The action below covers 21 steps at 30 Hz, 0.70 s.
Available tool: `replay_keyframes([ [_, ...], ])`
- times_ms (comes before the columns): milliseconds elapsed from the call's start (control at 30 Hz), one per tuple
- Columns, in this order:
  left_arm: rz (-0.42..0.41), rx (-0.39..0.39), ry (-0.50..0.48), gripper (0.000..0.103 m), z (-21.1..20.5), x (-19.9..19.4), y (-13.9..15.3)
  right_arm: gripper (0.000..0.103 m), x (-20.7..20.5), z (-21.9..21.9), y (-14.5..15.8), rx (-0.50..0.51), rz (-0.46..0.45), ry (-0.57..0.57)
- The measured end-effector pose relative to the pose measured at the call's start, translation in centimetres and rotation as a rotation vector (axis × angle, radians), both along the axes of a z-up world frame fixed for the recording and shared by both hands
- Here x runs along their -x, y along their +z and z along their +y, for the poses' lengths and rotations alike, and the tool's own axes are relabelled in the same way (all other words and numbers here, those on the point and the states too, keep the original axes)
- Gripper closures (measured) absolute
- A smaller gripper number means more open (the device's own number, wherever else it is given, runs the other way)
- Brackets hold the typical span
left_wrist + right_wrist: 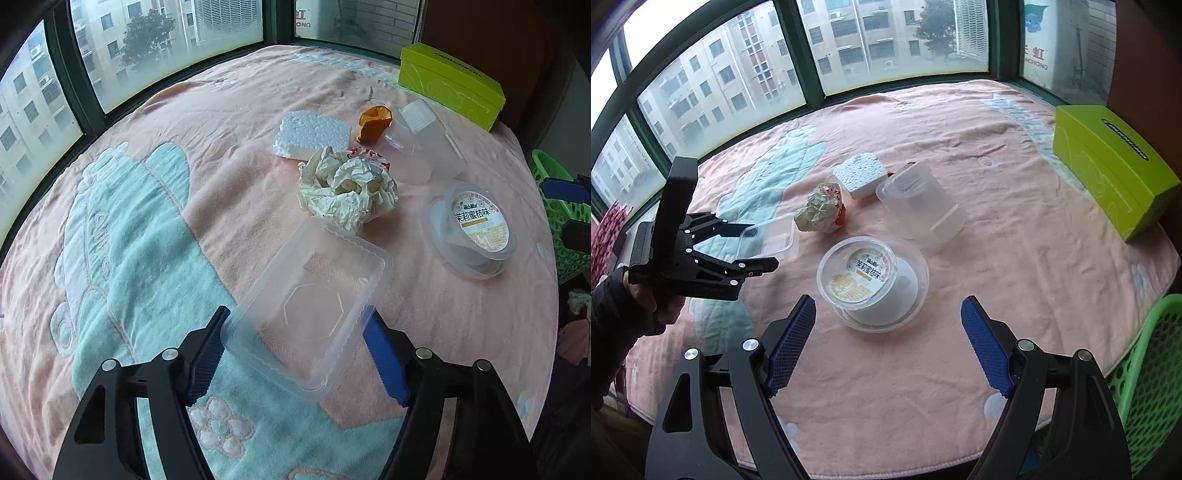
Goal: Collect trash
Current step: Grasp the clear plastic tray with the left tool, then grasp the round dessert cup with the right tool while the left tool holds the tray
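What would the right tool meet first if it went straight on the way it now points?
Most likely the round plastic dessert cup lying on its side on the pink blanket. The right tool is open, and the cup lies just ahead of its fingertips, between their lines. Depth is unclear through the fisheye.

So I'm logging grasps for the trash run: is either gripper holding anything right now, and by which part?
The left gripper straddles the clear rectangular tray at its near end, but contact cannot be confirmed. The right gripper is open, holding nothing.

Pink blanket with teal patches, lime-green box
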<state>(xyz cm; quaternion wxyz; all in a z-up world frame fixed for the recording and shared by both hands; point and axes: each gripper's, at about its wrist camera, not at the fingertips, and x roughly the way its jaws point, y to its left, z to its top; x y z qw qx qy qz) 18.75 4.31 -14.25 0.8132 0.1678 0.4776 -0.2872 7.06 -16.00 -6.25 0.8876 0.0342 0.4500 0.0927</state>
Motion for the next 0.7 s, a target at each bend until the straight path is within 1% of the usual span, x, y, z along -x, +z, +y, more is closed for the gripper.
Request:
replay_keyframes([
  [33,-0.001,-0.002,0.004,0.038,0.0,0.1,0.0,0.022,-0.2,0.3,-0.2,0.004,0.002,0.006],
  [200,-0.011,0.018,0.027,0.043,0.6,0.9,0.5,0.022,-1.0,1.4,-0.9,0.011,0.012,0.038],
  [267,-0.014,0.020,0.037,0.044,0.7,1.2,0.7,0.022,-1.5,1.9,-1.4,0.011,0.019,0.050],
  [433,-0.009,0.056,0.077,0.044,1.4,1.9,1.1,0.022,-3.0,3.3,-2.6,0.037,0.038,0.080],
  [567,-0.006,0.088,0.117,0.044,2.2,2.6,1.6,0.022,-3.9,3.8,-3.8,0.065,0.051,0.077],
  [700,-0.009,0.127,0.156,0.044,2.9,3.2,2.5,0.022,-4.4,3.8,-4.3,0.064,0.054,0.063],
])
